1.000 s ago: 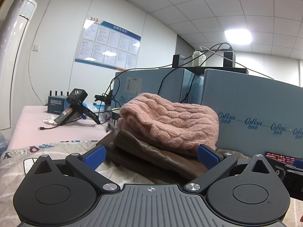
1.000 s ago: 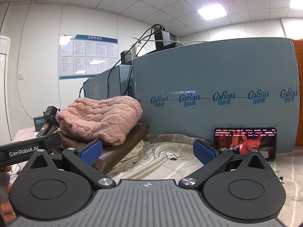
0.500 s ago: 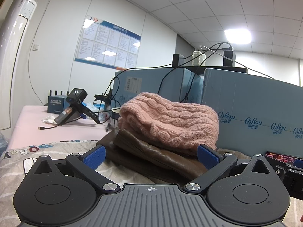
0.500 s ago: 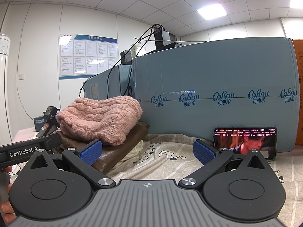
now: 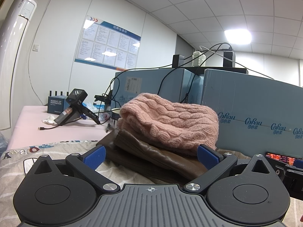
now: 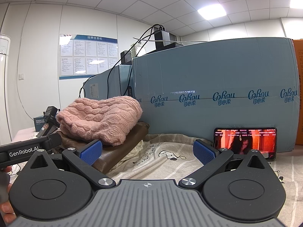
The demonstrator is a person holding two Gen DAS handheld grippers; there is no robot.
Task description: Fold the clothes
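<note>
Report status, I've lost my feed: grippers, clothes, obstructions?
Left gripper and right gripper open, empty. Pink cable-knit sweater folded atop brown leather garment. Upright phone beside right gripper.

i count two folded garments in one stack: one pink knit sweater on top of one brown leather piece. two tongs, mine, left and right, each with two blue pads, spread wide. two large blue cartons behind, one phone leaning on them, one notice board, one ceiling light.
</note>
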